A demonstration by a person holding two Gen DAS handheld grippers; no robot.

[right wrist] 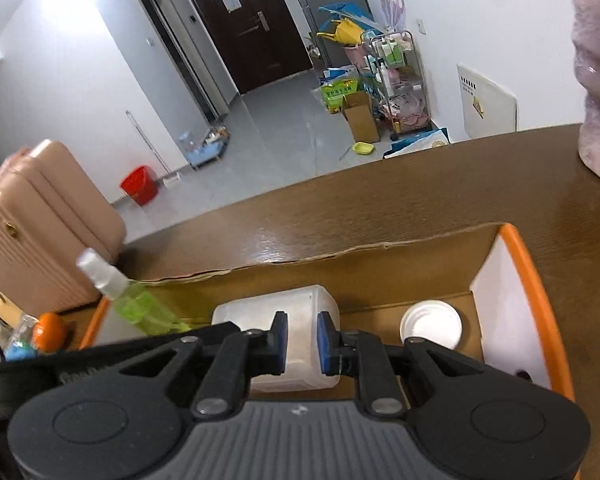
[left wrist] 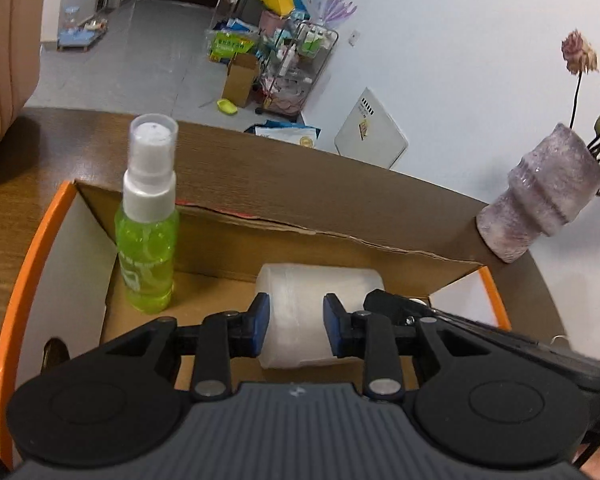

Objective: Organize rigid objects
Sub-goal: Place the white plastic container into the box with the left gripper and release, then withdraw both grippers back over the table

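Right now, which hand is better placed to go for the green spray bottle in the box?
Left, probably. The green spray bottle stands upright in the box, just left of the left gripper. In the right wrist view it sits far left of the right gripper, beyond the left gripper's body.

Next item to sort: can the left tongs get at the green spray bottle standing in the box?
Probably yes. The green spray bottle stands upright in the cardboard box, nothing blocking it; the left tongs would need opening first.

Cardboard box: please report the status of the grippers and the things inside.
Left gripper and right gripper shut, empty, above the cardboard box. Green spray bottle upright inside, white jug lying beside it. Nothing blocking.
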